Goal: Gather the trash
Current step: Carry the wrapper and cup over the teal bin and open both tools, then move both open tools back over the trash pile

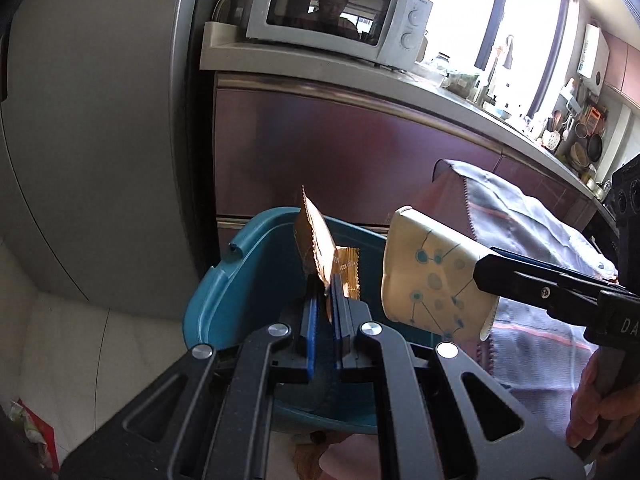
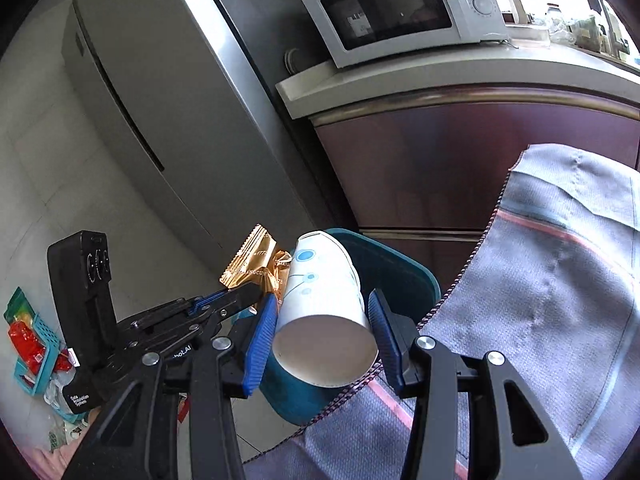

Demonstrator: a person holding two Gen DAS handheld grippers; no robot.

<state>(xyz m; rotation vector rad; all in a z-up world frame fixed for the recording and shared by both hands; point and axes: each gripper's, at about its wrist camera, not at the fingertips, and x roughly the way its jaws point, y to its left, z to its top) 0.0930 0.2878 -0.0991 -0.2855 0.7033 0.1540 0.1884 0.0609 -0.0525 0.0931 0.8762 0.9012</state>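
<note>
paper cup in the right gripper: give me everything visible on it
The paper cup is white with blue dots joined by thin lines, and looks like coated paper. It lies tilted, its flat base toward the right wrist camera and its mouth pointing away, over the teal bin. The right gripper clamps it by the sides with both blue pads, slightly squashing the wall. Nothing else visibly touches it.

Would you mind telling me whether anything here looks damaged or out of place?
The paper cup in the right gripper looks squashed out of round, and packets lie scattered on the floor by a small basket.
</note>
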